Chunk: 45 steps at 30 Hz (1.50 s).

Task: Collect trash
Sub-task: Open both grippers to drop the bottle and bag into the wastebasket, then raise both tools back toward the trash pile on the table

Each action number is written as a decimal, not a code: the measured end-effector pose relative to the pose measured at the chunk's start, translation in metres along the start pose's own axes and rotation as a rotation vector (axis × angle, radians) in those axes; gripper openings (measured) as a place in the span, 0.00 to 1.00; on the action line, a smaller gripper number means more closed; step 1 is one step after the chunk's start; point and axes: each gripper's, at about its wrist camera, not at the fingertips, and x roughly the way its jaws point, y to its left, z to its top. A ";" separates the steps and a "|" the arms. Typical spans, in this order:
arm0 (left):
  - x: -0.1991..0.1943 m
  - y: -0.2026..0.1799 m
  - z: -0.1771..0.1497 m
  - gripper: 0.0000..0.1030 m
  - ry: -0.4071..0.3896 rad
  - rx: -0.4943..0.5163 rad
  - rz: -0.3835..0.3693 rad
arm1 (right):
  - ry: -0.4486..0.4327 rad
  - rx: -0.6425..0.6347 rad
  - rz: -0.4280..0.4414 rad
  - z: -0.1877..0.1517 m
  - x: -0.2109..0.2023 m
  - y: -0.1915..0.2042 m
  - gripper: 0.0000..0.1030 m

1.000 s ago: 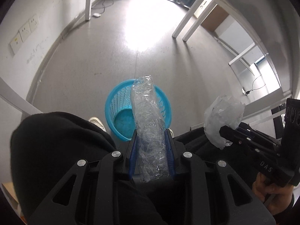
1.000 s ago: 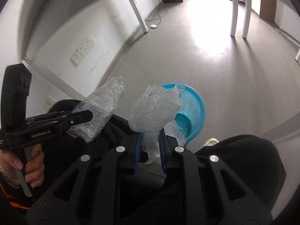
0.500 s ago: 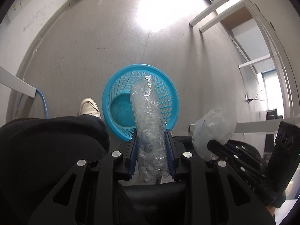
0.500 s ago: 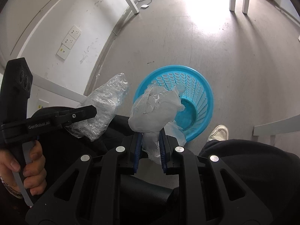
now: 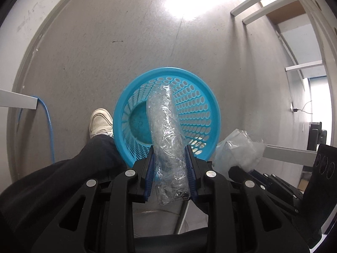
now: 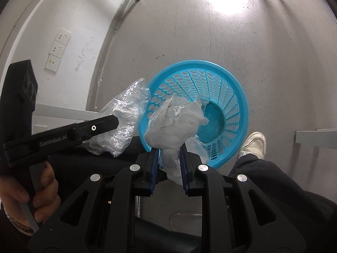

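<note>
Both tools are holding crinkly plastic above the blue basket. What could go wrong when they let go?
The clear plastic roll in the left tool is long and sticks out over the blue basket; it might tip over the rim onto the floor. The crumpled bag in the right tool hangs near the basket's near edge, so it might drift outside. Thin plastic may also cling to a pad instead of dropping.

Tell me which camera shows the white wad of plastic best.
The right wrist view: the white plastic wad sits centered between the right gripper fingers, before the blue basket. The left wrist view shows it only sideways, at right.
</note>
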 end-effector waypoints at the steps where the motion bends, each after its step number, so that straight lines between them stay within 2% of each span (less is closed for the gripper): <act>1: 0.004 0.001 0.002 0.27 0.008 0.001 0.004 | 0.011 0.018 0.003 0.005 0.006 -0.004 0.19; 5: 0.019 0.003 0.011 0.27 0.037 -0.009 0.038 | 0.040 0.101 0.013 0.016 0.023 -0.020 0.19; 11: 0.028 0.001 0.019 0.28 0.042 0.003 0.024 | 0.051 0.139 0.008 0.024 0.033 -0.031 0.21; 12: 0.026 0.001 0.019 0.33 0.030 0.007 0.033 | 0.053 0.141 0.016 0.026 0.034 -0.033 0.27; 13: 0.024 0.001 0.019 0.53 0.019 0.011 0.033 | 0.051 0.141 0.024 0.027 0.034 -0.033 0.35; 14: 0.021 0.000 0.019 0.62 0.004 0.013 0.024 | 0.049 0.137 0.026 0.028 0.034 -0.032 0.42; 15: 0.018 0.001 0.019 0.64 -0.014 0.011 0.021 | 0.043 0.132 0.022 0.027 0.033 -0.031 0.51; 22: 0.007 0.008 0.016 0.61 -0.048 -0.032 0.031 | 0.015 0.154 0.012 0.025 0.022 -0.035 0.54; 30: -0.013 0.004 0.001 0.60 -0.071 -0.014 -0.006 | -0.050 0.081 -0.014 0.007 -0.013 -0.018 0.55; 33: -0.028 0.001 -0.010 0.61 -0.108 0.008 -0.005 | -0.062 0.049 0.010 -0.007 -0.030 -0.009 0.57; 37: -0.046 -0.009 -0.026 0.60 -0.158 0.051 0.045 | -0.102 -0.029 0.008 -0.033 -0.058 0.008 0.62; 42: -0.075 -0.025 -0.057 0.60 -0.244 0.115 0.094 | -0.166 -0.064 0.004 -0.058 -0.096 0.017 0.68; 45: -0.095 -0.033 -0.077 0.61 -0.291 0.153 0.079 | -0.176 -0.073 0.001 -0.068 -0.112 0.018 0.69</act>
